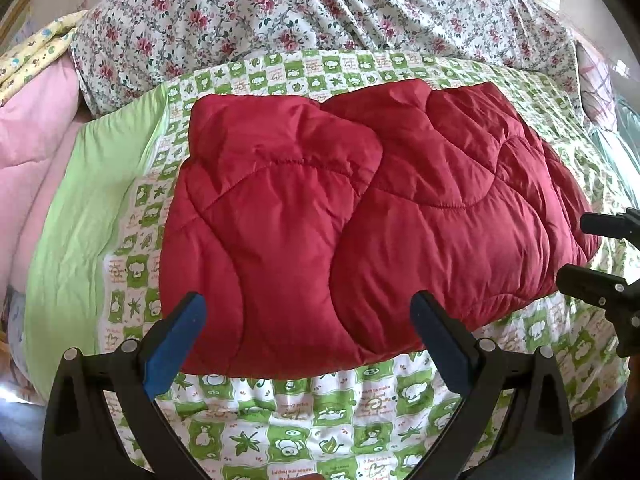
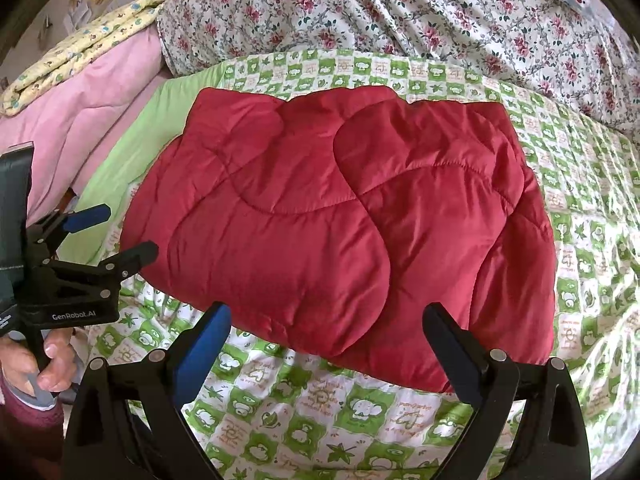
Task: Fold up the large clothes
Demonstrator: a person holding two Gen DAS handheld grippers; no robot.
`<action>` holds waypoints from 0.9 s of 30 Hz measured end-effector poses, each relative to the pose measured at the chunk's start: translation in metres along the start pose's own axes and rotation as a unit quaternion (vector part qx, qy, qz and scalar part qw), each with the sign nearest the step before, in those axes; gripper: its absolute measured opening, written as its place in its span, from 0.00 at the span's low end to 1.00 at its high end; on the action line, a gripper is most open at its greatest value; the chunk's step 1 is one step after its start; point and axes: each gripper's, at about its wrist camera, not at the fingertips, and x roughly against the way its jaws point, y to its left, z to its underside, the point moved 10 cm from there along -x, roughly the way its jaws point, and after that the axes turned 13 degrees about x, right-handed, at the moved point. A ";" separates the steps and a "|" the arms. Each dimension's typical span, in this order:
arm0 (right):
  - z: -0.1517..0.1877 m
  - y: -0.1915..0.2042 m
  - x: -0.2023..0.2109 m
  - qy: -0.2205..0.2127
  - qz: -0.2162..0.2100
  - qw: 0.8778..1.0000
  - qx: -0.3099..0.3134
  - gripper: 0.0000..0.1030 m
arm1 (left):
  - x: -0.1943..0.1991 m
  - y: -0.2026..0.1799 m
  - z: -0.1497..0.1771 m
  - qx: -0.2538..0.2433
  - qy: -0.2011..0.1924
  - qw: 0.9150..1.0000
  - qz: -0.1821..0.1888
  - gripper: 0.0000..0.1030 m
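Over on the left, a pink quilted comforter (image 2: 92,108) is heaped at the edge of the bed with a folded yellow printed blanket (image 2: 80,52) on top of it, and a rumpled sheet with a rose floral print (image 2: 400,12) runs along the far side. The left gripper (image 1: 308,308) hovers over the near edge of the puffy red quilted jacket (image 1: 360,208), jaws spread wide and holding nothing. The jacket lies in the middle of the green-and-white checked bedspread (image 2: 320,420), already doubled into a thick, rounded bundle with one flap overlapping the other. It looks light, soft and springy, with a slick shell likely to slide and puff back open, so I would pinch deep through both layers at a near corner, not at the smooth surface. On the right, the right gripper (image 2: 328,316) hangs just off the jacket's near edge, jaws likewise apart and empty.
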 end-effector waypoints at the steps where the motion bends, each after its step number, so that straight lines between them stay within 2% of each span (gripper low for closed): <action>1: 0.000 0.000 0.001 0.000 0.000 1.000 0.000 0.95 | 0.000 0.000 0.000 0.000 0.000 1.000 -0.001 0.99; 27: -0.007 0.003 0.013 -0.013 0.001 1.000 0.005 0.95 | 0.008 -0.002 -0.003 -0.003 -0.012 1.000 0.000 0.99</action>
